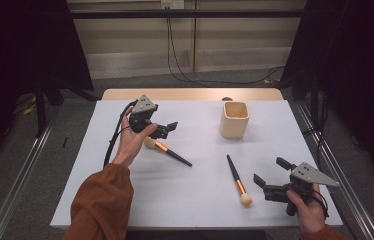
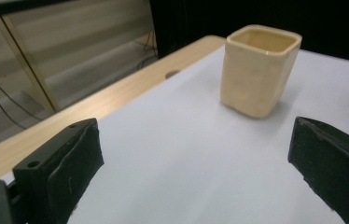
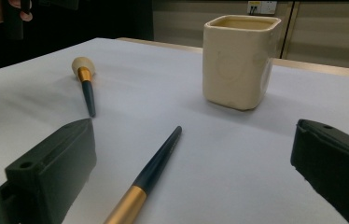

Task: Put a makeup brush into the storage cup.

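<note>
I am holding both claws released: my right claw (image 1: 270, 176) should be straddling the near brush (image 1: 237, 178) mid-handle, then lifting toward the cup (image 1: 234, 119); left claw (image 1: 166, 129) is hovering.

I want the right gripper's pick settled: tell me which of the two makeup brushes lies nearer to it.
The brush on the table's right half, its pale head pointing toward the person, lies just beside the right gripper. The other brush lies by the left hand.
</note>
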A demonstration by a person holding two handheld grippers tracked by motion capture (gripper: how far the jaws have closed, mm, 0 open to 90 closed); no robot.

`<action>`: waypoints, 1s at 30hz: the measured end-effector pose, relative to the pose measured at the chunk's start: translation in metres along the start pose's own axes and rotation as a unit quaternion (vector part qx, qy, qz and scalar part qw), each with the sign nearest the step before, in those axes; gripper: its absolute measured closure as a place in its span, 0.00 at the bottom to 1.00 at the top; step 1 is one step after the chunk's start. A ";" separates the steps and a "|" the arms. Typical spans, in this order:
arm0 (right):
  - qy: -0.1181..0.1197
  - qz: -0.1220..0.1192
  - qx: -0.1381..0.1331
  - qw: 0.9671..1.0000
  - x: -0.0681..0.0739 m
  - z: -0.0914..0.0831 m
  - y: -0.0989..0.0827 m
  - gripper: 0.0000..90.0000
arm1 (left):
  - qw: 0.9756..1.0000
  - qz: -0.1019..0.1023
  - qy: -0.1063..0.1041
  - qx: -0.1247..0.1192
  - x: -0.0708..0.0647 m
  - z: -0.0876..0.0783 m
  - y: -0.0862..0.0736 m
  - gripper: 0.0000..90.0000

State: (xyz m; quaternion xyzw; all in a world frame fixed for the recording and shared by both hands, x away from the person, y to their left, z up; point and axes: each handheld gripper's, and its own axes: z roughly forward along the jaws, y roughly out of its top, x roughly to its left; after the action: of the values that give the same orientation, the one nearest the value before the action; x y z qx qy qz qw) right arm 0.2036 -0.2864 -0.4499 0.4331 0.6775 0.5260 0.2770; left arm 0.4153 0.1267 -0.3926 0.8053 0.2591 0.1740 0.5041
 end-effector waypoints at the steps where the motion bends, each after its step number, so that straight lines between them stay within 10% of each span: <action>1: -0.001 0.001 0.000 1.000 0.000 0.000 0.000 0.00 | 1.000 0.000 0.000 0.000 0.000 0.000 0.000 0.03; 19: 0.000 0.001 0.003 1.000 0.000 0.001 -0.001 0.00 | 0.991 0.044 -0.009 0.125 0.006 0.003 0.005 0.05; 30: 0.001 0.001 0.012 1.000 0.000 0.003 -0.002 0.00 | 0.974 0.075 -0.046 0.210 0.007 0.018 0.011 0.06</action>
State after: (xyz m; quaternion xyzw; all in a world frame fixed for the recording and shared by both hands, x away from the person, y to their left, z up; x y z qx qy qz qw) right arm 0.2055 -0.2856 -0.4523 0.4365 0.6837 0.5185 0.2705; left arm 0.4334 0.1140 -0.3905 0.9175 0.2052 0.1155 0.3206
